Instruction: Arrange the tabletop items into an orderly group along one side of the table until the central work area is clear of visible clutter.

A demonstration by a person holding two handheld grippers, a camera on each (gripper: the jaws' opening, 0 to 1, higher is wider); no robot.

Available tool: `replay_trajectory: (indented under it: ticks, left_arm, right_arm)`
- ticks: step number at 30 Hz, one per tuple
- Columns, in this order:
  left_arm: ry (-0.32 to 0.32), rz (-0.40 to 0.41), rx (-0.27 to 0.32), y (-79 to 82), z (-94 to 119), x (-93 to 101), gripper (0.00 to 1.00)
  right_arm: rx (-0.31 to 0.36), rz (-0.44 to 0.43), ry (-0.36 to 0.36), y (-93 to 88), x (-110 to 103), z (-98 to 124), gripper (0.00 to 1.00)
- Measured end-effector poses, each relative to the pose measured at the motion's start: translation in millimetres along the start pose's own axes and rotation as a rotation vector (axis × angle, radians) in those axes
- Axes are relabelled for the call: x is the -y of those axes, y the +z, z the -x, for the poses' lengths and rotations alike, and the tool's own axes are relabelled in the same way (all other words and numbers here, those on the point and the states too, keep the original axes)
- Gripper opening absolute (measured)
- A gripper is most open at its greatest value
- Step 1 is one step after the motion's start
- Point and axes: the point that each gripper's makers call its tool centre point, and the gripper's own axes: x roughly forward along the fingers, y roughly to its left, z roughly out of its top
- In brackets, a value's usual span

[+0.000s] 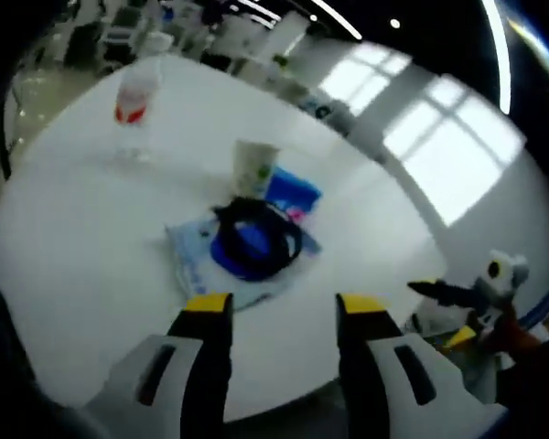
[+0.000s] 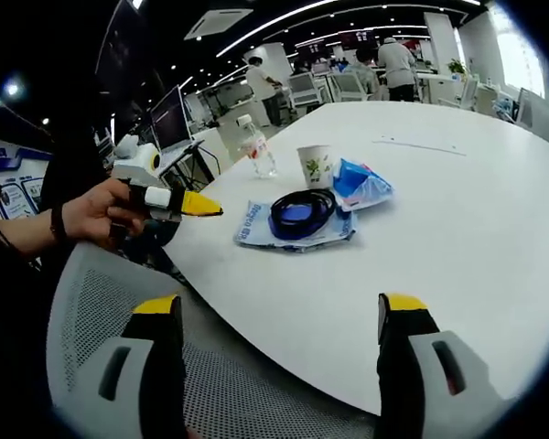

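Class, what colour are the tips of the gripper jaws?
Yellow, above black and grey bodies; clearest in the right gripper view on the right gripper.

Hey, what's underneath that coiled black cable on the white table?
The coiled black cable lies on a flat blue-and-white packet, which rests on the table. Blue shows through the coil's middle. What sits beneath the packet is covered.
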Motion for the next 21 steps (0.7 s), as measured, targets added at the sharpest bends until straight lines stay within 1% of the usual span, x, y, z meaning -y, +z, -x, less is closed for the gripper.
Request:
replay_trajectory:
  ticks: [1, 2, 3, 4, 5, 6, 9, 10, 11, 13, 14, 15, 16, 17, 18, 19, 21]
  left_arm:
    - [0.013, -0.034, -0.021, -3.8, 1.1, -2.7, 0.5]
    - [0.017, -0.032, -0.023, -5.1, 2.5, -3.8, 0.55]
    - [0.008, -0.016, -0.012, -5.8, 2.8, -2.0, 0.61]
    - [-0.01, -0.008, -0.017, -8.2, 4.8, -1.4, 0.69]
    - [-0.011, -0.005, -0.018, -9.6, 6.9, -3.0, 0.73]
    - [0.01, -0.024, -0.024, -11.0, 9.3, -5.6, 0.74]
    - [0.052, -0.07, -0.031, -11.1, 16.1, -9.7, 0.73]
    - [0.053, -0.077, -0.036, -11.1, 17.5, -9.2, 0.73]
    - [0.059, -0.095, -0.049, -12.7, 20.5, -10.3, 0.73]
    - [0.077, -0.115, -0.055, -13.4, 25.7, -11.2, 0.72]
    - [0.074, -0.111, -0.056, -14.1, 28.9, -10.3, 0.72]
    - [0.063, -0.077, -0.051, -15.1, 32.2, -6.5, 0.72]
    - [0.037, -0.008, -0.02, -12.0, 35.1, 0.2, 0.72]
    - [0.019, 0.008, -0.007, -10.3, 37.5, 4.7, 0.71]
    - [0.02, -0.013, -0.014, -11.8, 39.6, 5.7, 0.7]
    - [0.036, -0.047, -0.024, -13.8, 41.5, 6.8, 0.69]
    - [0.088, -0.127, -0.064, -20.3, 45.1, 2.2, 0.68]
  right_arm:
    - [-0.004, 0.0, 0.013, -0.6, -2.4, -1.0, 0.88]
    - [-0.009, 0.0, 0.024, -1.5, -4.9, -2.5, 0.88]
    - [-0.015, 0.001, 0.032, -2.2, -6.5, -3.6, 0.88]
    - [-0.025, 0.006, 0.044, -4.1, -9.0, -6.0, 0.88]
    - [-0.033, 0.008, 0.05, -5.3, -10.5, -7.4, 0.88]
    - [-0.044, 0.013, 0.061, -6.8, -12.7, -9.1, 0.88]
    - [-0.073, 0.044, 0.083, -8.8, -16.9, -15.9, 0.88]
    - [-0.08, 0.057, 0.088, -8.4, -18.1, -18.2, 0.87]
    - [-0.094, 0.077, 0.096, -7.3, -19.0, -21.5, 0.87]
    - [-0.104, 0.098, 0.104, -2.2, -19.5, -26.6, 0.86]
    - [-0.106, 0.109, 0.11, 3.9, -19.4, -30.5, 0.86]
    - [-0.104, 0.119, 0.119, 11.8, -20.2, -33.8, 0.85]
    - [-0.101, 0.125, 0.125, 17.5, -21.0, -35.8, 0.85]
    - [-0.097, 0.14, 0.133, 26.6, -21.9, -39.7, 0.85]
    - [-0.096, 0.147, 0.135, 29.7, -22.1, -41.1, 0.85]
    - [-0.096, 0.172, 0.139, 37.8, -21.9, -45.3, 0.85]
    - [-0.105, 0.219, 0.143, 50.0, -20.4, -52.6, 0.84]
